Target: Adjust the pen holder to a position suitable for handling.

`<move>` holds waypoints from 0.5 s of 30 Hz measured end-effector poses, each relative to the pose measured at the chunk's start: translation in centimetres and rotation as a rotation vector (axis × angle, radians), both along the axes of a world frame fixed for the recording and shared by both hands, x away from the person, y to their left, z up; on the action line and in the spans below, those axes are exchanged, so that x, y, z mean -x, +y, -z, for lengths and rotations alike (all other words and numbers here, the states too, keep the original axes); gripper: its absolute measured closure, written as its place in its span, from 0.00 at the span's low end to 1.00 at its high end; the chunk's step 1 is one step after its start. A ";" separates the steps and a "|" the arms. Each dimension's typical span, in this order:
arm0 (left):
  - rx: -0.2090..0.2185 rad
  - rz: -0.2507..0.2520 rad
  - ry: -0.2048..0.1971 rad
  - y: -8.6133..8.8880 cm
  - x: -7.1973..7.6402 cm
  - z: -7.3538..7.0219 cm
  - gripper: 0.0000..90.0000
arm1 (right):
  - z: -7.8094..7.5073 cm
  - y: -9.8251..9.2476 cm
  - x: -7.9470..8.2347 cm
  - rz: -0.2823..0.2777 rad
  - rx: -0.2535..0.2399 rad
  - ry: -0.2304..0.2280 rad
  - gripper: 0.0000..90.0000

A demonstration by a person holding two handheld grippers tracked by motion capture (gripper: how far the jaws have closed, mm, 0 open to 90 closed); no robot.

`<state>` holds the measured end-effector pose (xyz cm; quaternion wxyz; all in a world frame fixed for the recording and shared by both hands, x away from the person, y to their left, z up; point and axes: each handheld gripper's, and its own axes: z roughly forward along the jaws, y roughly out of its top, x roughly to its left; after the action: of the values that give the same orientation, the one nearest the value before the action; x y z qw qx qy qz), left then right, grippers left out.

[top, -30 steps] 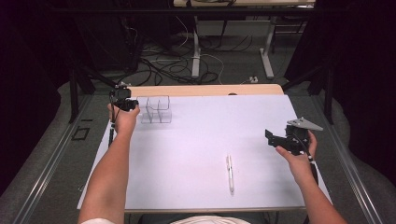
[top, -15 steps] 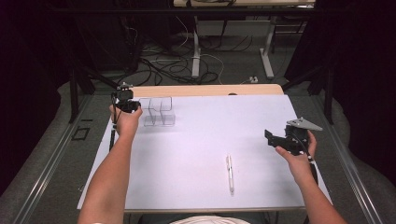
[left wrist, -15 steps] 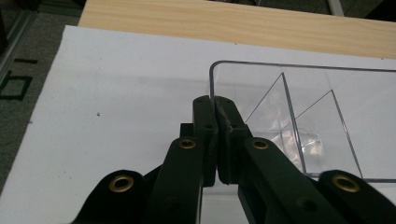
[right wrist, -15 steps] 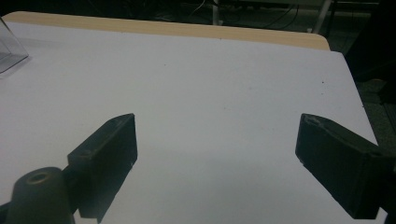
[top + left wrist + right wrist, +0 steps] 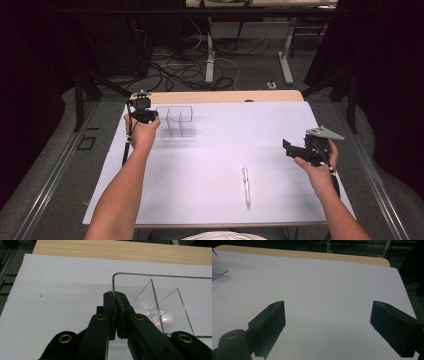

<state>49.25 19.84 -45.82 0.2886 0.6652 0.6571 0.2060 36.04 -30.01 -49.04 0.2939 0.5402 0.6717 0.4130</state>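
A clear plastic organiser (image 5: 176, 122) with divided compartments stands at the far left of the white sheet (image 5: 225, 145). My left gripper (image 5: 149, 116) is shut on its left wall; in the left gripper view the black jaws (image 5: 115, 293) pinch the thin clear rim of the organiser (image 5: 160, 290). A white pen (image 5: 245, 185) lies near the front of the sheet, right of centre. My right gripper (image 5: 290, 147) hovers at the right side with its jaws wide apart; in the right gripper view (image 5: 328, 325) nothing is between them. A corner of the organiser (image 5: 217, 265) shows at far left.
The white sheet covers most of a wooden table whose bare far edge (image 5: 225, 96) shows behind the organiser. Beyond the table are cables and desk legs (image 5: 210, 55) on the floor. Dark frame rails run along both sides.
My left hand has shifted a little to the right, and the clear organiser in its grip has moved with it. The right hand and the pen have stayed put.
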 end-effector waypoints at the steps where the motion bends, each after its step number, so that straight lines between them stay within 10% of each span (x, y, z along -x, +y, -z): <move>1: -0.001 0.001 -0.001 -0.1 0.1 -0.1 0.99 | 0.0 0.0 0.0 0.002 -0.003 0.001 0.14; 15: 0.041 0.015 -0.002 -2.0 1.7 -0.5 0.99 | 0.0 0.1 0.0 -0.001 0.003 0.002 0.14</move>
<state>47.55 17.81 -45.34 0.3044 0.6637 0.6559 0.1913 36.06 -29.94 -49.06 0.2941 0.5397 0.6729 0.4116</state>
